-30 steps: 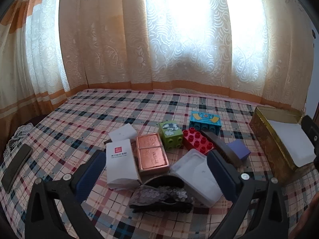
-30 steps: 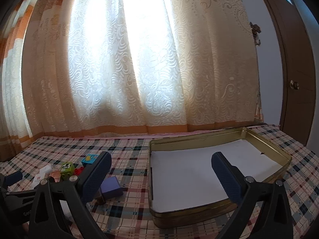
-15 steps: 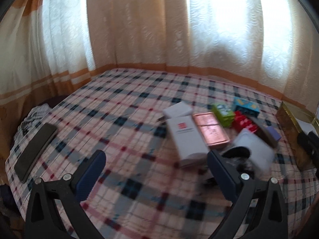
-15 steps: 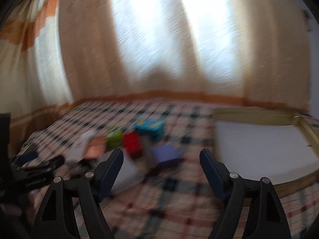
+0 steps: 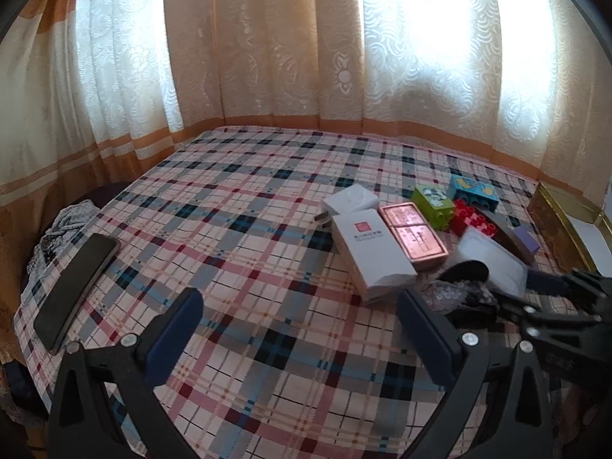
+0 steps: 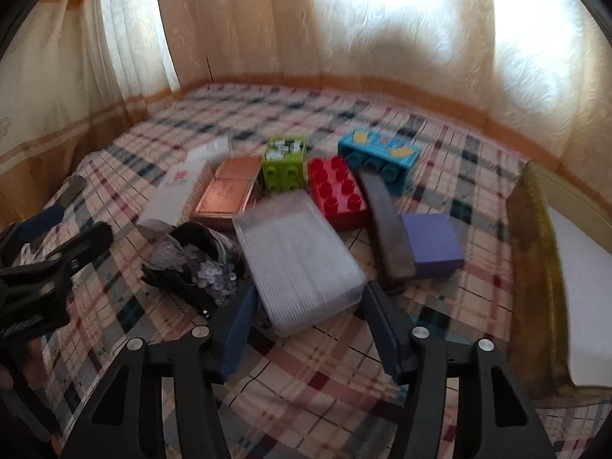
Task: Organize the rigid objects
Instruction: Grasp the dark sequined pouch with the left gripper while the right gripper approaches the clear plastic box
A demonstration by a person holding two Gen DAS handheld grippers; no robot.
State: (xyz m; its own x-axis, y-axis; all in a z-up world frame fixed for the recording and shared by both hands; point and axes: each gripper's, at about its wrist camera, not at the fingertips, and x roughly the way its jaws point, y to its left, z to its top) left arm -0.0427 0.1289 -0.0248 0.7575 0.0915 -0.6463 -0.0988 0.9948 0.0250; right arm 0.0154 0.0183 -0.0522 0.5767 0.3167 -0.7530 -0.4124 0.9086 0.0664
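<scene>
A pile of rigid objects lies on the plaid bedcover. In the right wrist view, my right gripper (image 6: 311, 325) points down at a clear plastic box (image 6: 298, 256). Its jaws are closing, the box's near end sits between the tips, and no pad visibly presses on it. Around the box lie a floral hair clip (image 6: 191, 260), a copper tin (image 6: 229, 191), a white carton (image 6: 176, 195), green brick (image 6: 285, 168), red brick (image 6: 336, 191), blue brick (image 6: 378, 153), dark bar (image 6: 386, 229) and purple block (image 6: 432, 244). My left gripper (image 5: 302, 329) stands open over bare cover, left of the pile.
A gold tin (image 6: 535, 248) with a white liner stands at the right edge of the bed. A dark phone (image 5: 72, 287) lies near the bed's left edge beside crumpled cloth (image 5: 61, 229). Curtains hang behind the bed. My right gripper (image 5: 554, 306) shows at the right of the left wrist view.
My right gripper swung from the gold tin left to the pile, dipped down and narrowed its jaws around the clear box's end. The left gripper shifted left, away from the pile.
</scene>
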